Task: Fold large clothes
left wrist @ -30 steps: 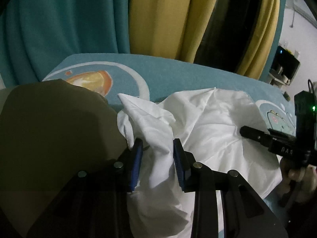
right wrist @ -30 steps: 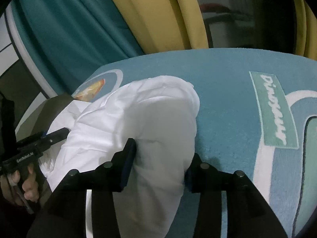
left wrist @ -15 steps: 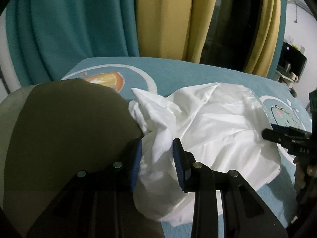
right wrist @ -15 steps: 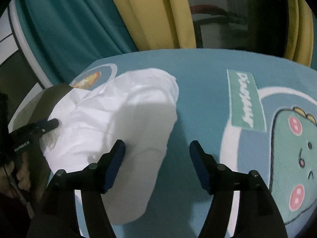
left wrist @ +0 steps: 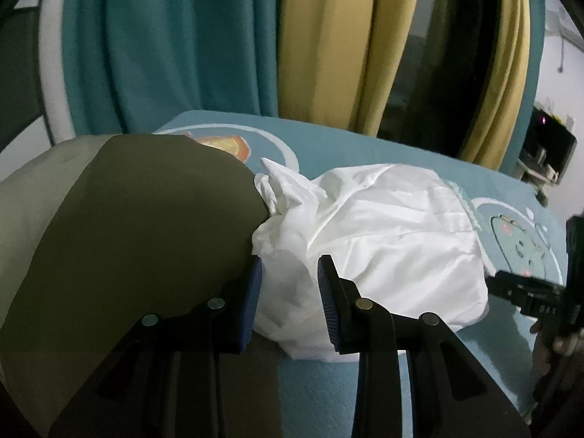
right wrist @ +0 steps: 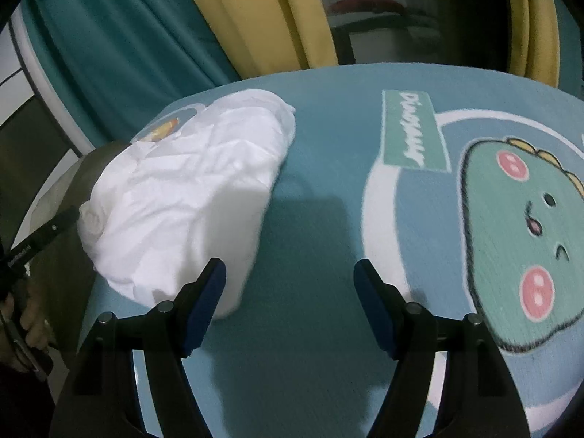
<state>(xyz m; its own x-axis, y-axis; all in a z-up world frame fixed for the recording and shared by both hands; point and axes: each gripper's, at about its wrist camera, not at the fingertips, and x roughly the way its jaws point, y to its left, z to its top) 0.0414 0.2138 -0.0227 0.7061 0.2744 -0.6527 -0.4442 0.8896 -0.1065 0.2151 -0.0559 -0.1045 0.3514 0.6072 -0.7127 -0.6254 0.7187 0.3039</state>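
The left gripper [left wrist: 288, 273] is black, with two angular fingers, blue ribbed pads [left wrist: 327, 299] on their inner faces and round silver screws behind them. The right gripper [right wrist: 290, 277] has the same black fingers, blue pads and silver screws.

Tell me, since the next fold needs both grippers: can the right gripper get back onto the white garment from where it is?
Probably yes. The right gripper, jaws opening and empty, sits just beside the white garment; only bare blue mat lies around it.
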